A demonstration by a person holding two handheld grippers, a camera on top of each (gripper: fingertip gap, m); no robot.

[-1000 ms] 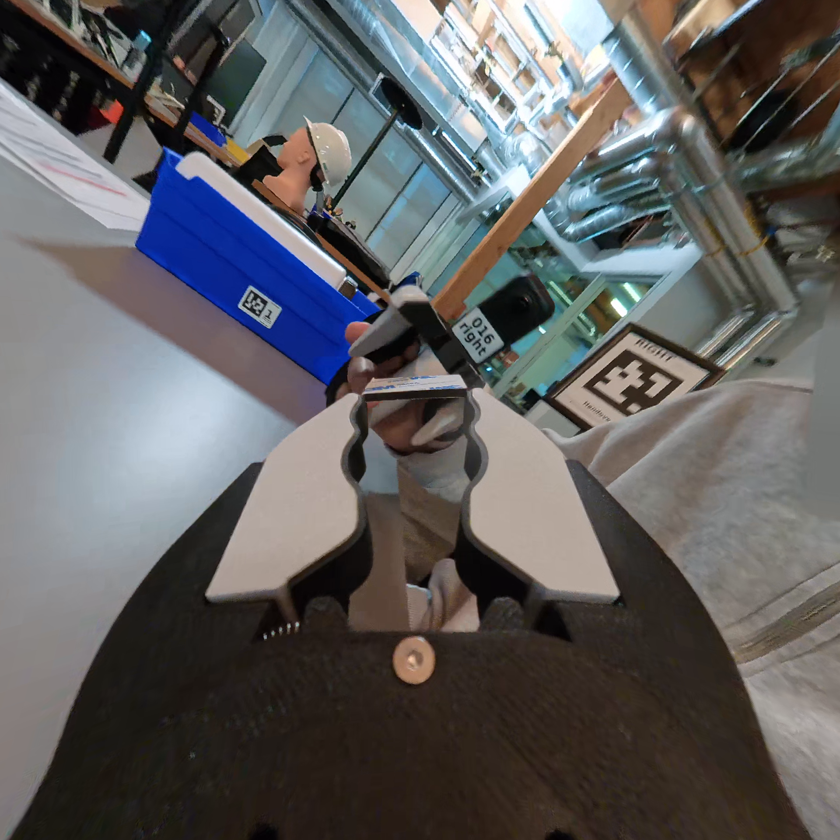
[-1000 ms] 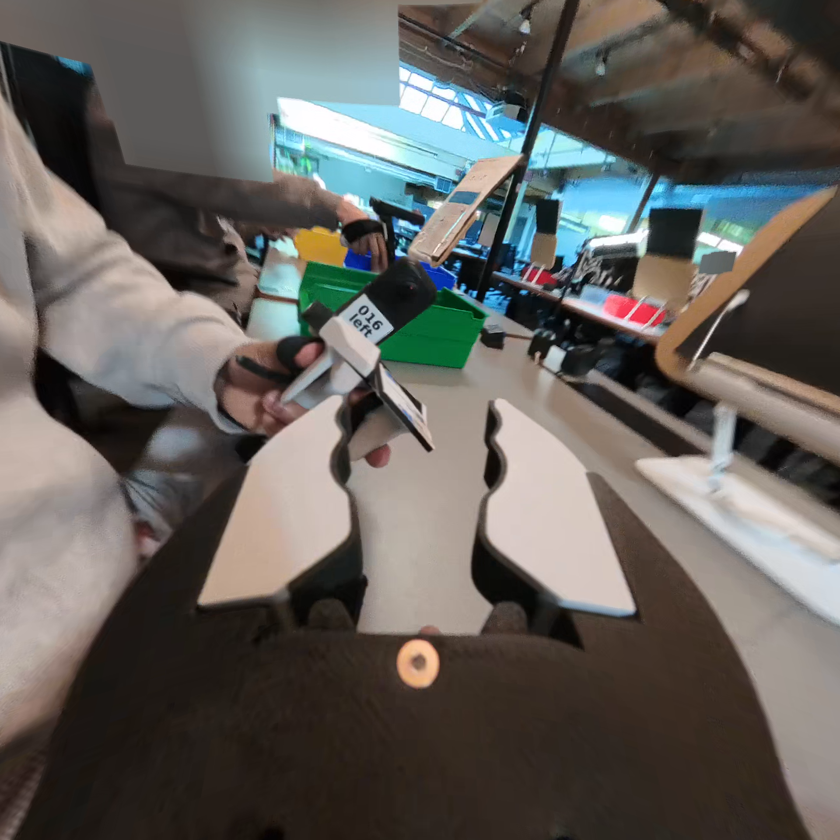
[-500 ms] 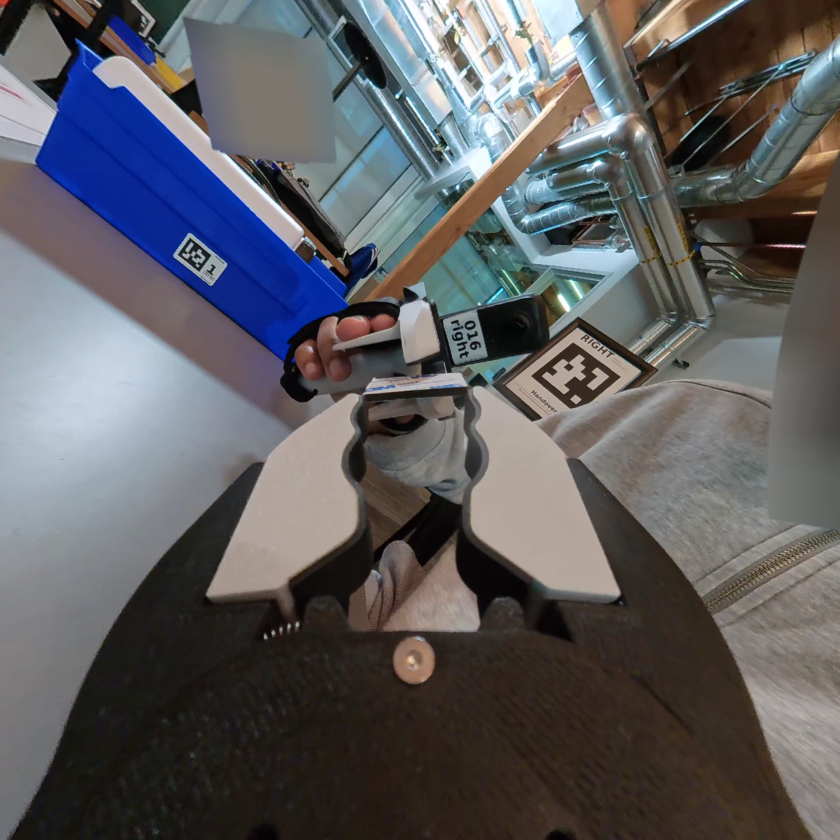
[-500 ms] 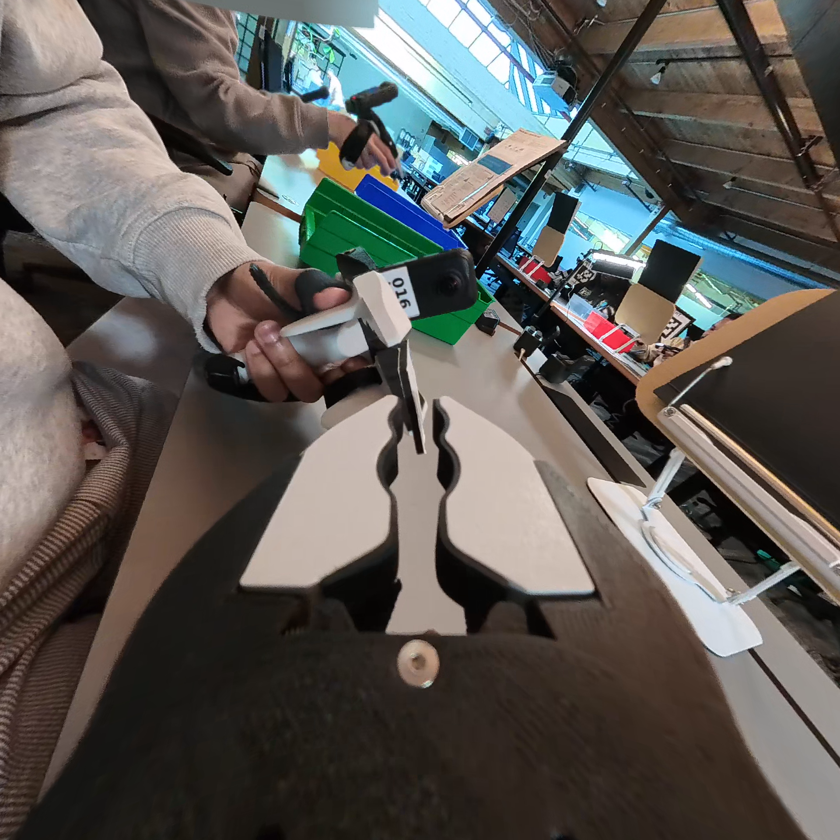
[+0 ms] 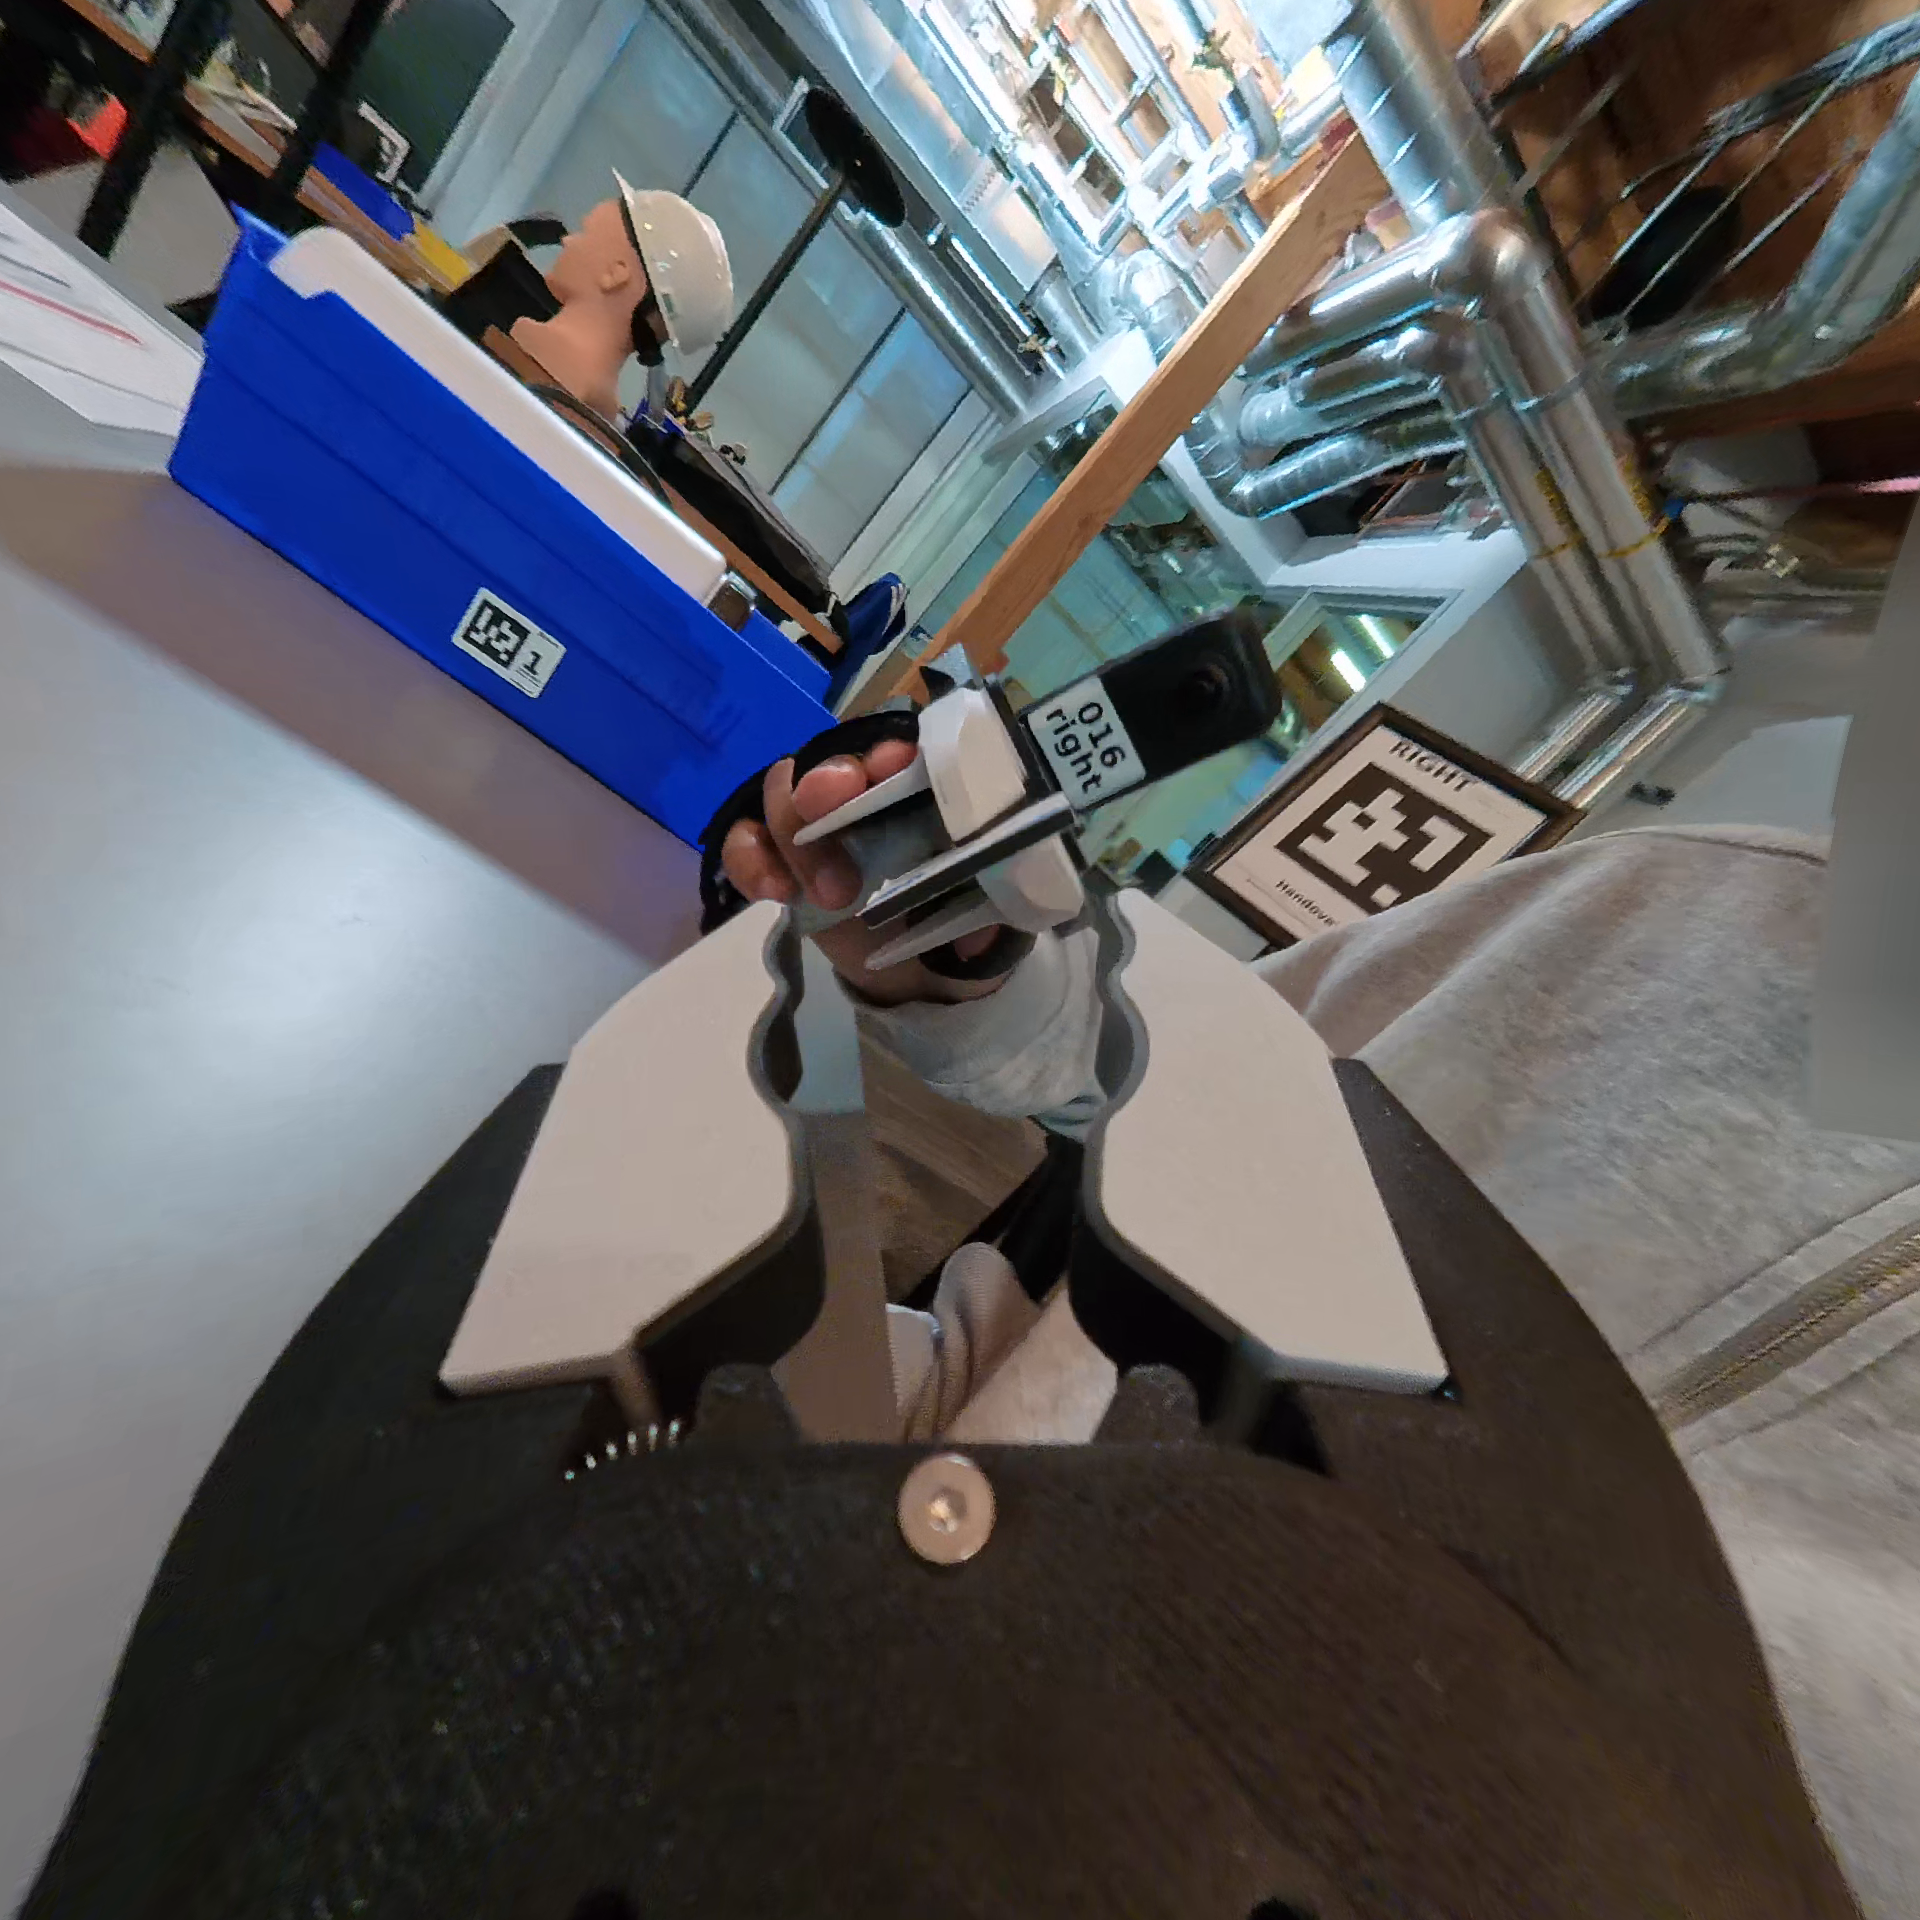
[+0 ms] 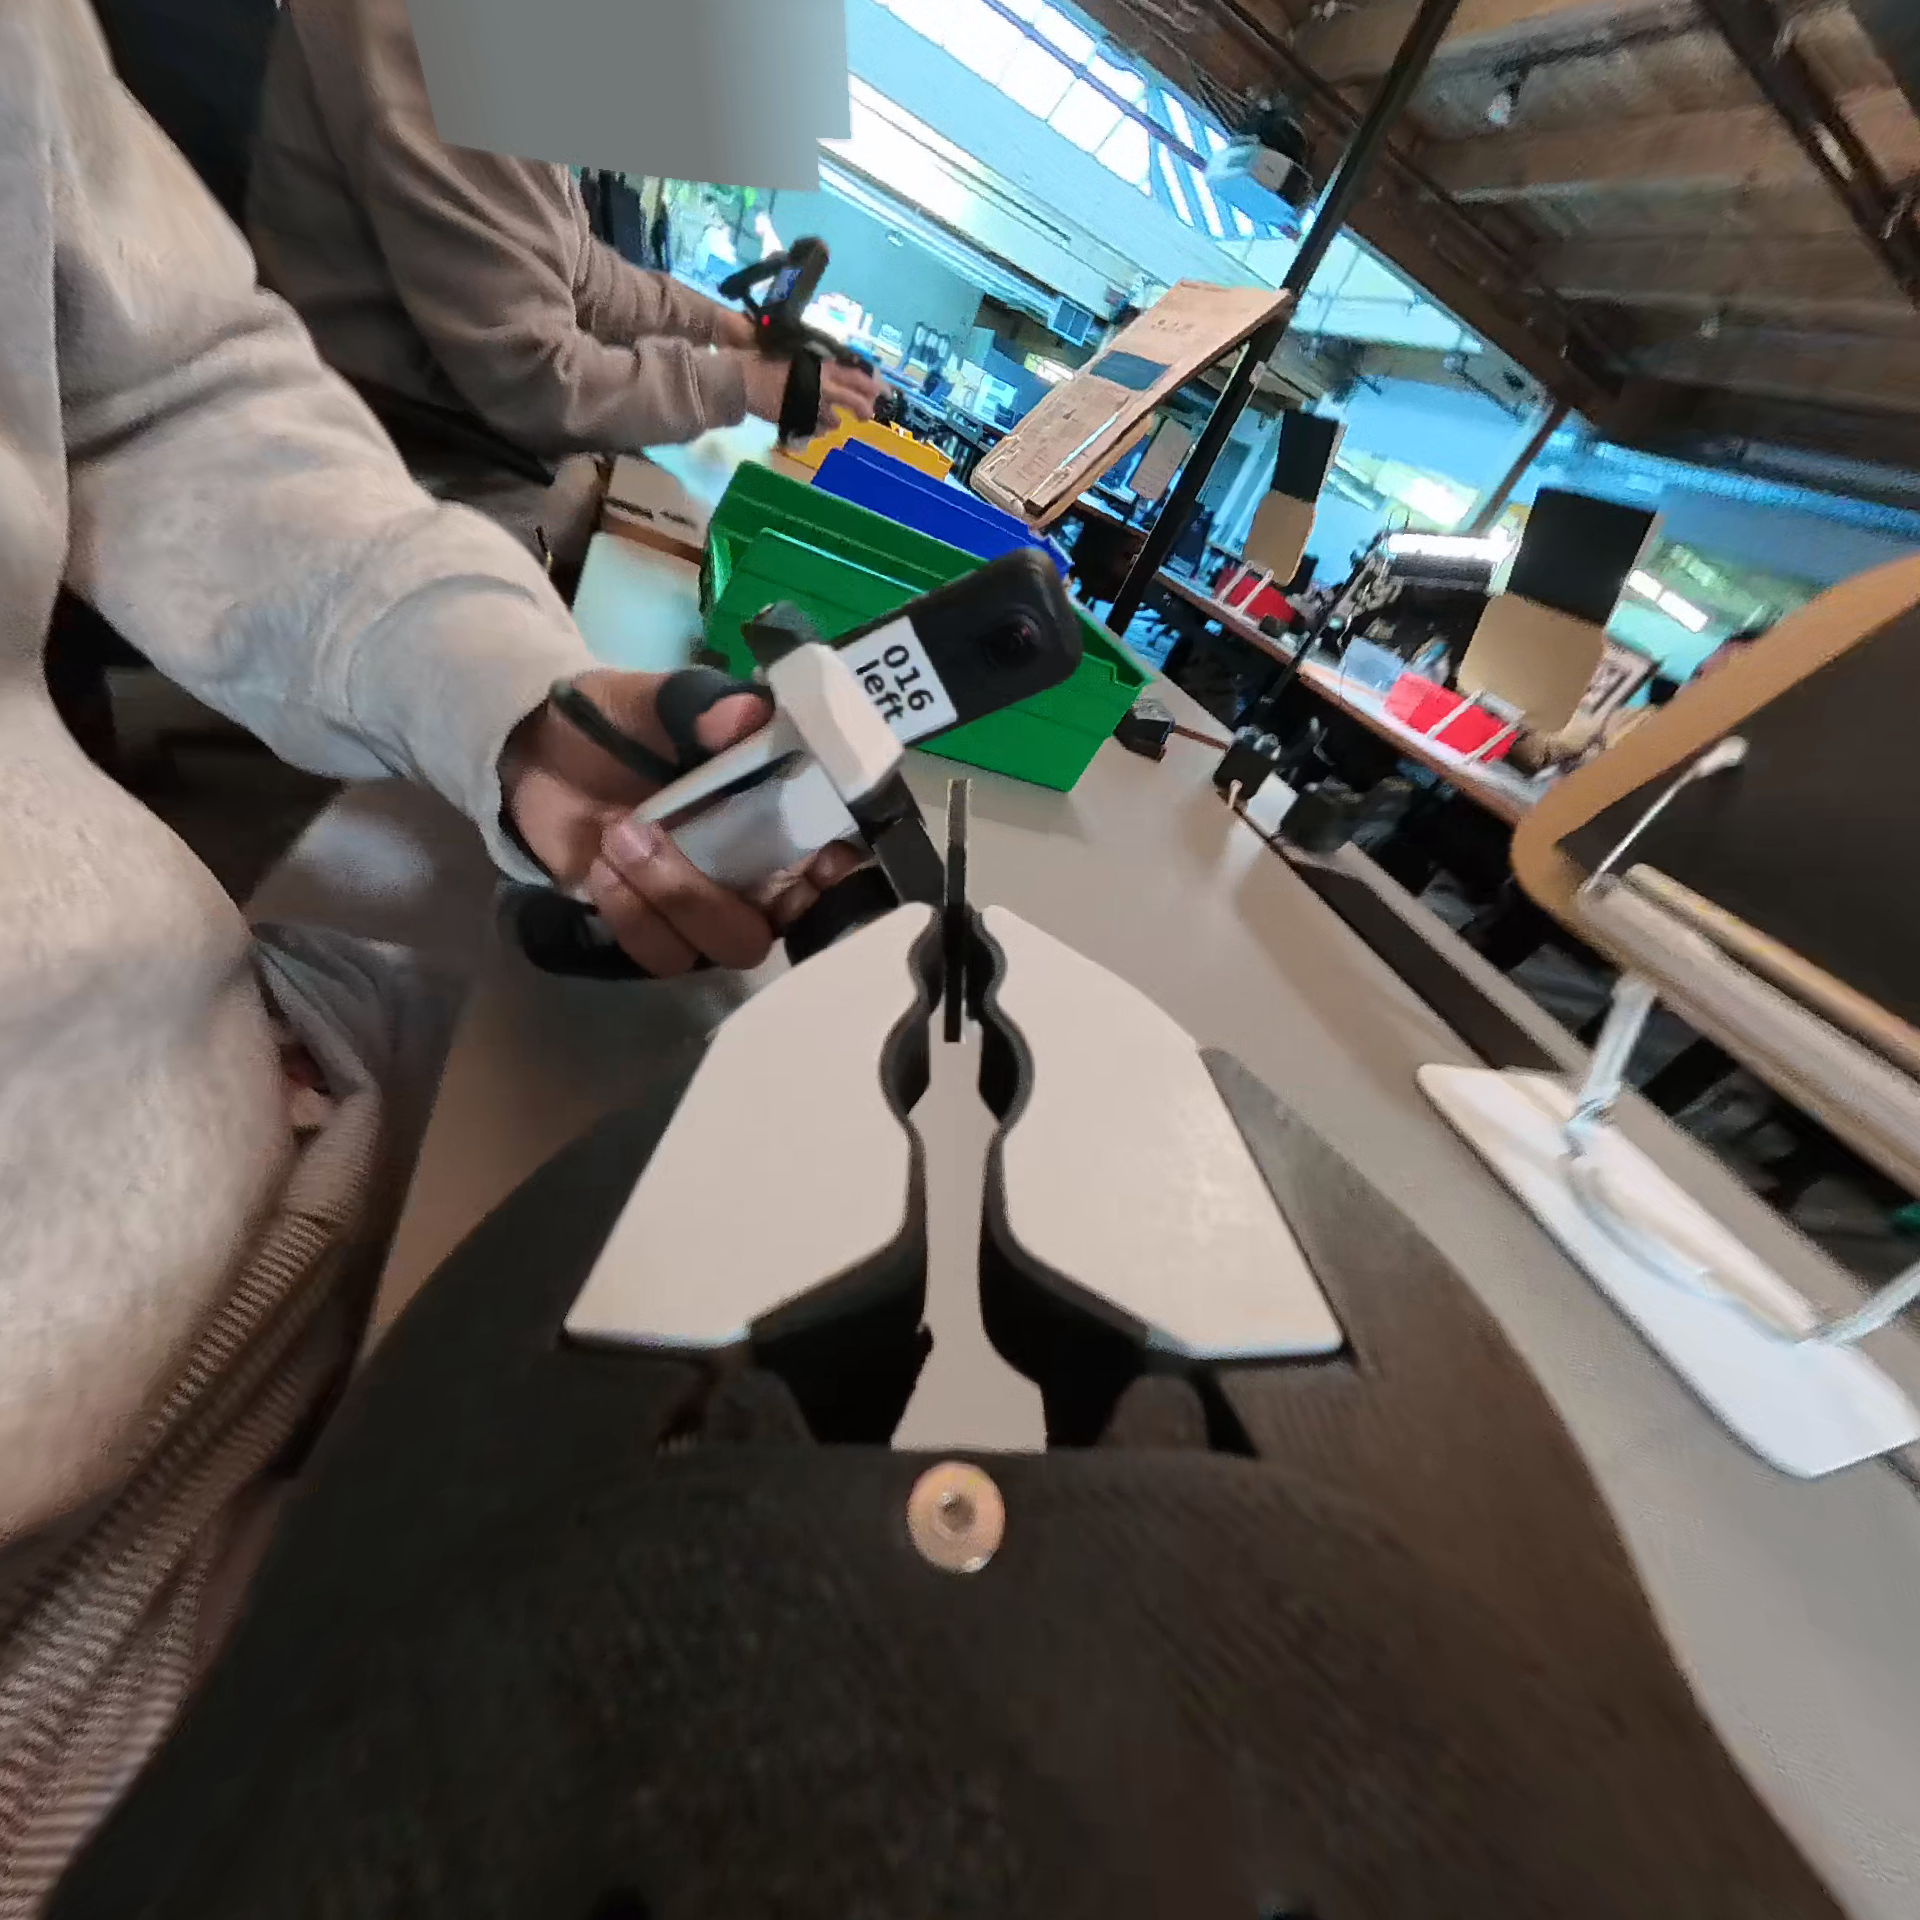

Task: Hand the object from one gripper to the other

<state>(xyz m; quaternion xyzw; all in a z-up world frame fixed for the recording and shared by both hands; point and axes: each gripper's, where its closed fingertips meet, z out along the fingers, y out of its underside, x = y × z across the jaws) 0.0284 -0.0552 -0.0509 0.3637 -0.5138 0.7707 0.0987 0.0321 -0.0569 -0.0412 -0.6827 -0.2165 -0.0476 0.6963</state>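
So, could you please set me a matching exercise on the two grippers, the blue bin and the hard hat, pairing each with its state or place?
Things:
1. left gripper
2. right gripper
3. blue bin
4. white hard hat

States or places:
A. shut on the thin card
B. open, nothing between its fingers
C. on a mannequin head
D. on the grey table, with a square black-and-white marker tag on its side

Pairs: 1-B, 2-A, 3-D, 4-C
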